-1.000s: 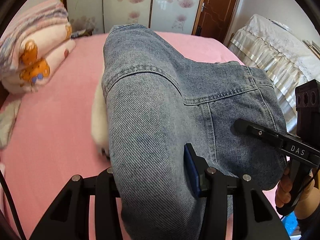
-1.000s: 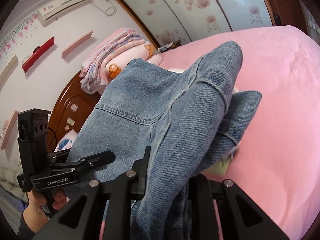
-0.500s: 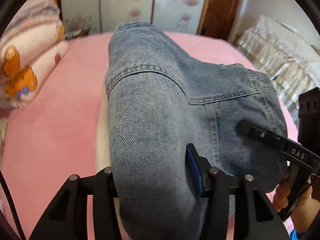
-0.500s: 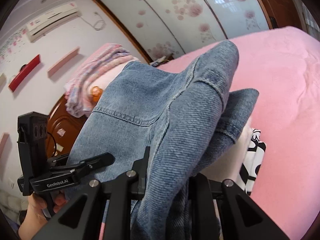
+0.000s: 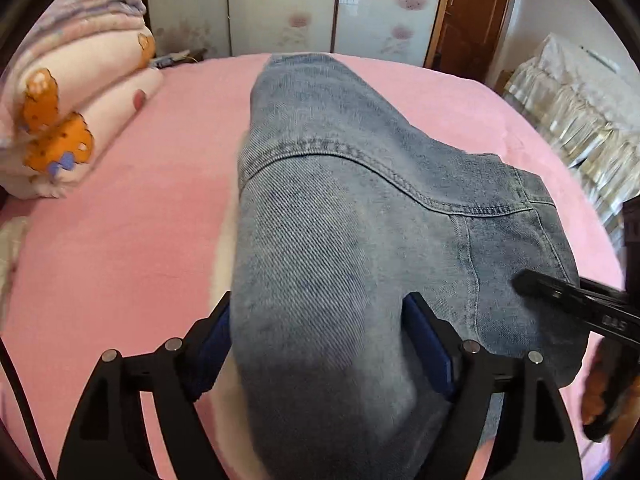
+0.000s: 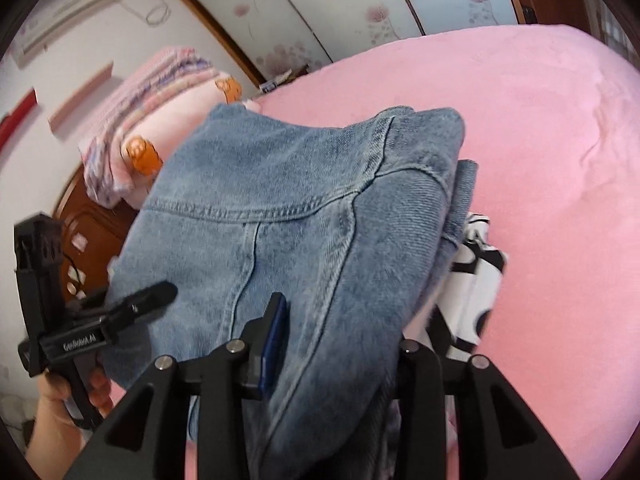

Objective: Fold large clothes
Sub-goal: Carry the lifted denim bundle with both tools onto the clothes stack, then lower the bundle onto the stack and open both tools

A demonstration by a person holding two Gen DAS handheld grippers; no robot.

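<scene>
While the folded jeans (image 5: pixel 340 216) lie on the pink bed (image 5: pixel 120 232), both jaw pairs are being opened. Denim is still straddled by the left hand-held gripper (image 5: pixel 320 336) and the right hand-held gripper (image 6: pixel 340 344).

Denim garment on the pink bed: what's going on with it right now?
A person is folding a denim garment on the pink bed, with a hand-held gripper in each hand. The fold lies over a black-and-white garment. The left hand-held gripper and right hand-held gripper each straddle the denim, and their jaws are opening, so the fold appears to be getting released.
</scene>
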